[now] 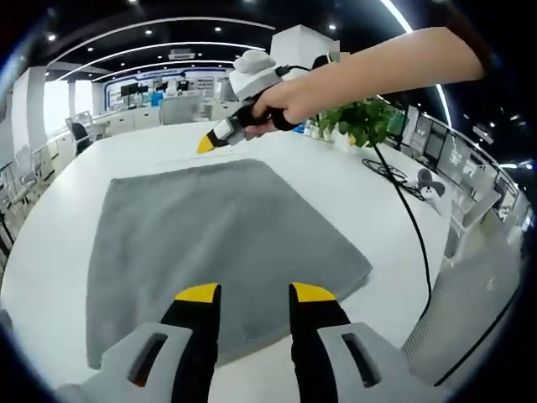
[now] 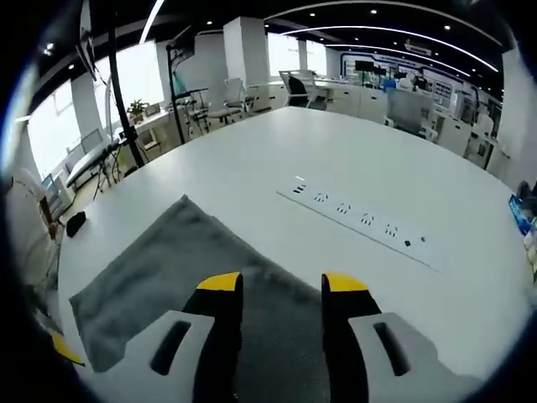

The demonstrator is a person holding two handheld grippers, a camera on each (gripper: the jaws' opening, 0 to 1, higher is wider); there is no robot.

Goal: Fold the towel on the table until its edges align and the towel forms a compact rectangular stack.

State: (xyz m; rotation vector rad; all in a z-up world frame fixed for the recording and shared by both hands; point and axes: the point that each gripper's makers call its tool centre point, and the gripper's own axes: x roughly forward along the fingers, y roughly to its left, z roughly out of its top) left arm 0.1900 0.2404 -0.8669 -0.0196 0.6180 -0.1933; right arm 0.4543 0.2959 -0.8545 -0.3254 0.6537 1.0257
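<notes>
one grey towel (image 1: 222, 243) lies flat and unfolded on the white table (image 1: 59, 227). two grippers: the left gripper (image 1: 255, 293) hovers over the towel's near edge, jaws apart and holding nothing. the right gripper (image 2: 283, 282) sits over another part of the towel (image 2: 159, 269), jaws likewise released; in the left gripper view a hand (image 1: 289, 102) holds it beyond the far edge. one socket strip (image 2: 361, 222) is set in the table. a potted plant (image 1: 365, 122) and a black cable (image 1: 411, 218) lie to the right.

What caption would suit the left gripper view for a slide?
Left gripper open above the flat grey towel on the white table, right gripper held over its far edge.
</notes>
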